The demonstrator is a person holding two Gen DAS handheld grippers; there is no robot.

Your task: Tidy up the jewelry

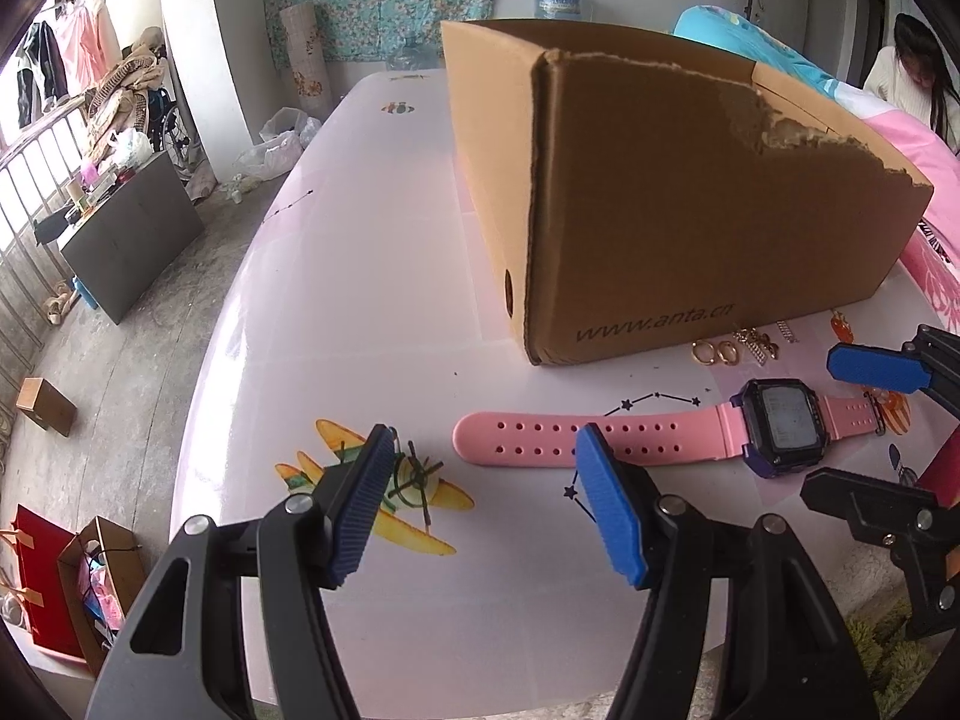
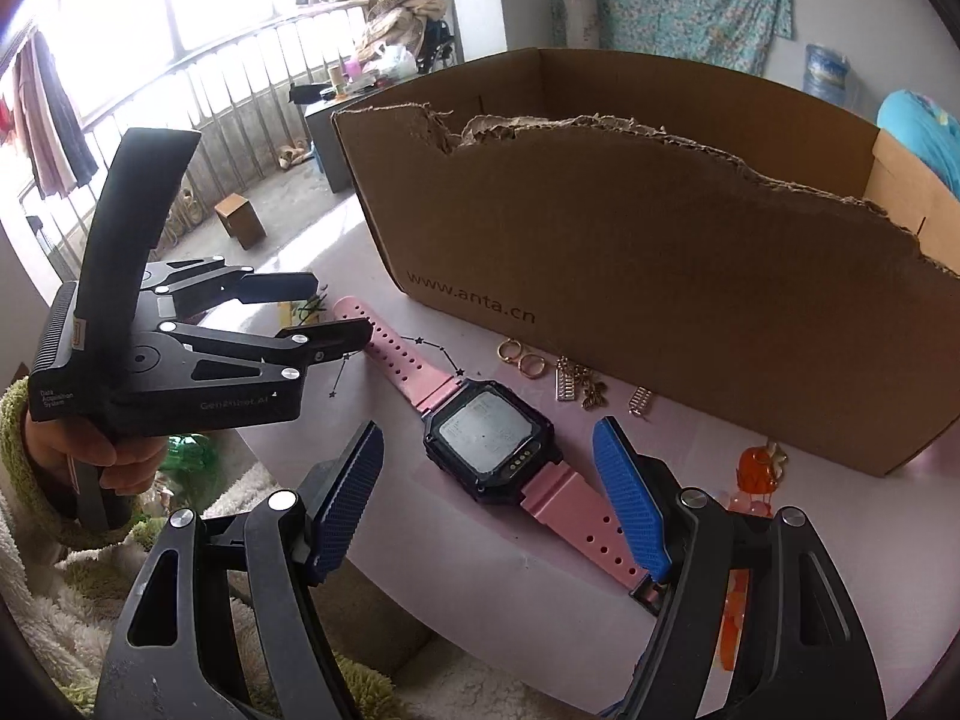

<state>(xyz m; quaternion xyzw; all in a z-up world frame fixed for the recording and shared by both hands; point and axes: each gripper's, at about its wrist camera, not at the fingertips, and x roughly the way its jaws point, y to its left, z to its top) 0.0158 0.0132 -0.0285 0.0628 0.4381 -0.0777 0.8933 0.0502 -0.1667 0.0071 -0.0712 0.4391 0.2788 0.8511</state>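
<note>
Both your grippers are spread with nothing gripped. Your left gripper point(image 1: 486, 507) hangs over the table point(image 1: 372, 252), jaws apart; its right pad overlaps the long strap of the pink watch point(image 1: 660, 435) in its own view, but whether it touches the strap I can't tell. Your right gripper point(image 2: 498, 501) has jaws wide, straddling the watch point(image 2: 498, 438): the dark face sits between the pads and the buckle-end strap runs under the right pad. No pad presses on it.

Watch lies flat, face up, just in front of the torn cardboard box point(image 2: 630, 228). Two gold rings point(image 2: 521, 357) and some small gold charms point(image 2: 579, 387) lie right at the box's front wall; an orange trinket point(image 2: 757, 471) sits nearer the right gripper. Your hand point(image 2: 114, 456) grips the left tool's handle.
</note>
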